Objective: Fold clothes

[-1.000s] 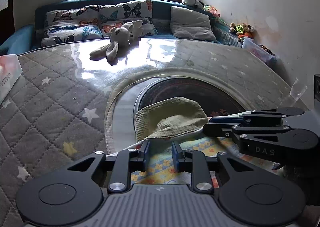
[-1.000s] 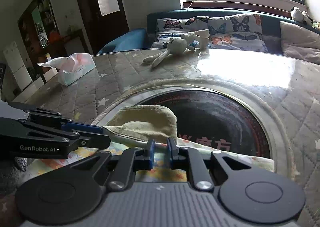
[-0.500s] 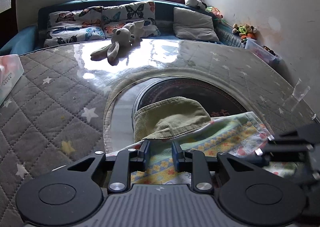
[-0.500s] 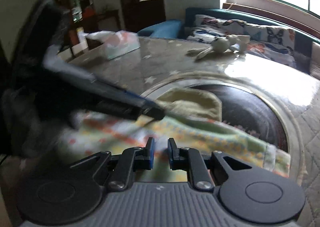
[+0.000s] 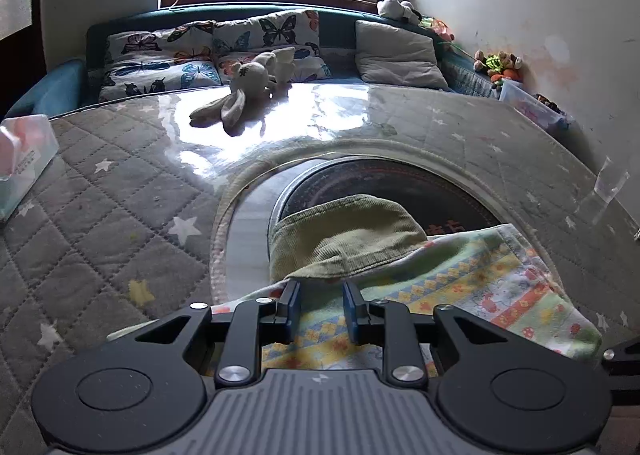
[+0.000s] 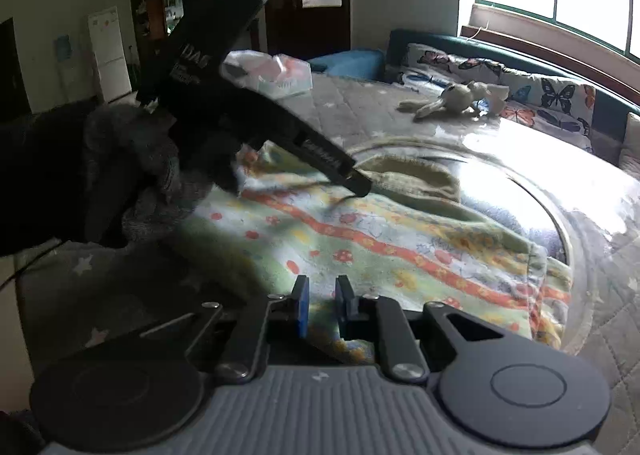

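Quilted table (image 5: pixel 120 191), sofa (image 5: pixel 332 21) behind.

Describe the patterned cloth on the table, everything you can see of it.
The patterned cloth is a soft, light fabric printed with orange and yellow bands, small red flowers and pale cartoon figures on green-white ground. It lies spread but rumpled across the quilted table, partly over the dark round centre. An olive corduroy garment rests on its far edge. The left gripper and right gripper hang over its near part, jaws apart; whether they touch it is unclear.
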